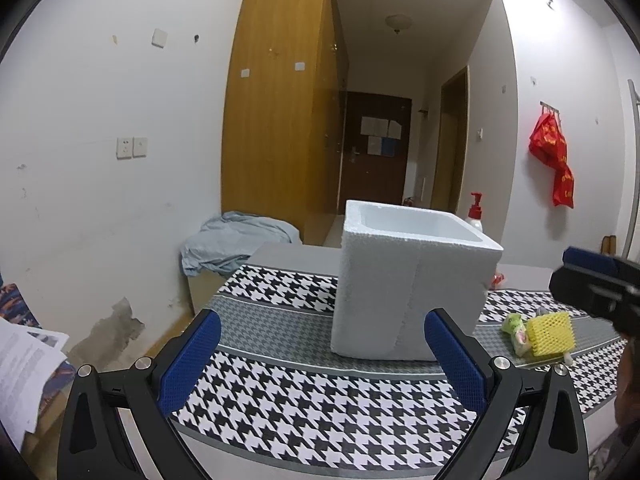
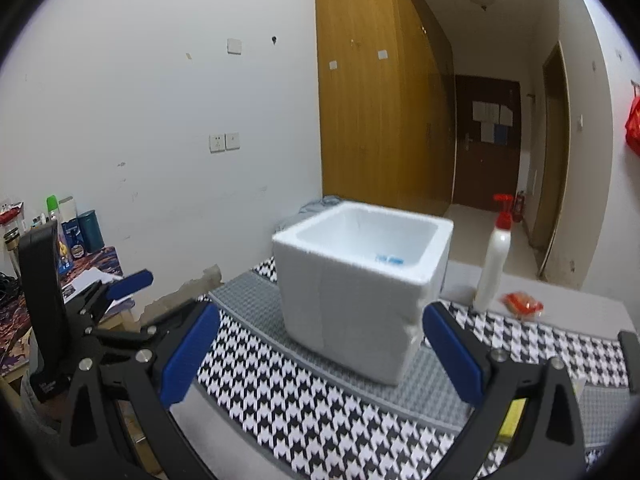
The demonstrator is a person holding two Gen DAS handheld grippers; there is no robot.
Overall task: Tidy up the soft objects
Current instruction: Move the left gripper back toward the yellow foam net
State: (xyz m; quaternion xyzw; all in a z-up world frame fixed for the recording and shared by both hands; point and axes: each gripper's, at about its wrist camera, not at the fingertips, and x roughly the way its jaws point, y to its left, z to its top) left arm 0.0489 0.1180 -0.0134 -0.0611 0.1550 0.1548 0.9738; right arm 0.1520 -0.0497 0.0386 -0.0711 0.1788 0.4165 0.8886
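Observation:
A white foam box [image 1: 408,292] stands open-topped on the houndstooth table cloth [image 1: 280,396]. Right of it lie a yellow foam net sleeve [image 1: 550,334] and a green packet [image 1: 516,330]. My left gripper [image 1: 324,360] is open and empty, in front of the box and short of it. My right gripper [image 2: 320,356] is also open and empty, facing the foam box [image 2: 360,292] from higher up. Something small and blue [image 2: 390,259] lies inside the box. A strip of yellow [image 2: 512,416] shows behind the right finger.
A white pump bottle [image 2: 494,264] with a red top and a red packet [image 2: 522,304] sit behind the box at the right. A crumpled blue cloth [image 1: 236,244] lies beyond the table's far left. Papers and bottles crowd a side table [image 2: 80,276] on the left.

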